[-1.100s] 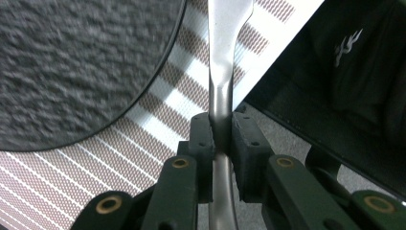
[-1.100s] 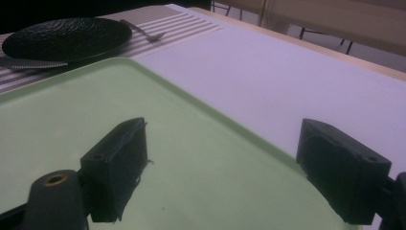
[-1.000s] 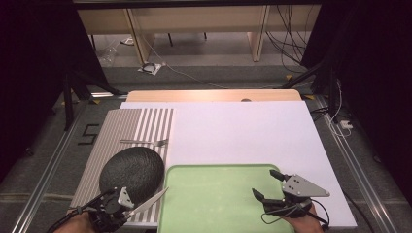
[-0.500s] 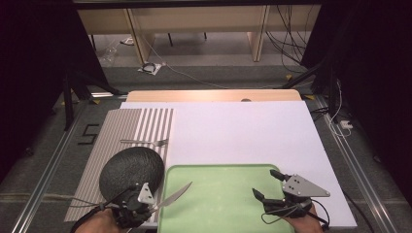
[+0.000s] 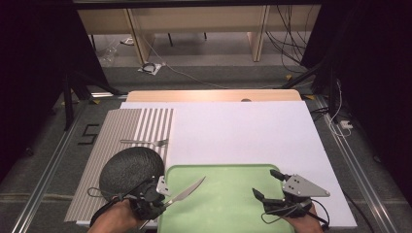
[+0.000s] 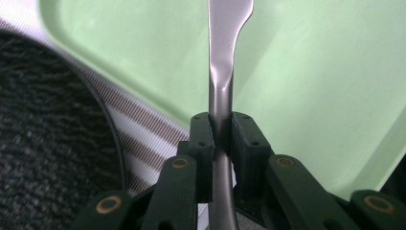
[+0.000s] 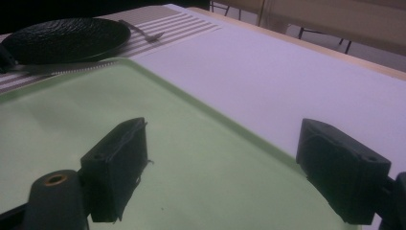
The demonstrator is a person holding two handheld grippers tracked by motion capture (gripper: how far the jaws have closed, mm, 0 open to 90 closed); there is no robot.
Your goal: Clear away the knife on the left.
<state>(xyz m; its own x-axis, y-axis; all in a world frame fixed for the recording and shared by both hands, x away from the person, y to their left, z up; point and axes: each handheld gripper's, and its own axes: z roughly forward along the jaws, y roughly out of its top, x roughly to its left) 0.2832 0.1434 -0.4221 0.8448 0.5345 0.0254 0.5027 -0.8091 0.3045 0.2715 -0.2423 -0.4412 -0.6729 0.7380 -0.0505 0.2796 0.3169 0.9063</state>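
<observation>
Knife (image 6: pixel 221 91) between left hand-held gripper (image 6: pixel 221 132) jaws

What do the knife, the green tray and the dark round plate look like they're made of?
Knife: likely polished steel; its silver surface shows bright reflections where the left gripper clamps it.
Tray: probably plastic; flat pale green, smooth matt sheen, moulded rounded rim.
Plate: perhaps stoneware or textured plastic; black with a rough, rippled surface. The look leaves that open.

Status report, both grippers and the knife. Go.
Left gripper shut on knife, blade over green tray. Right gripper open, empty, over tray's right side. Black plate just left of tray; fork beyond it, clear.
</observation>
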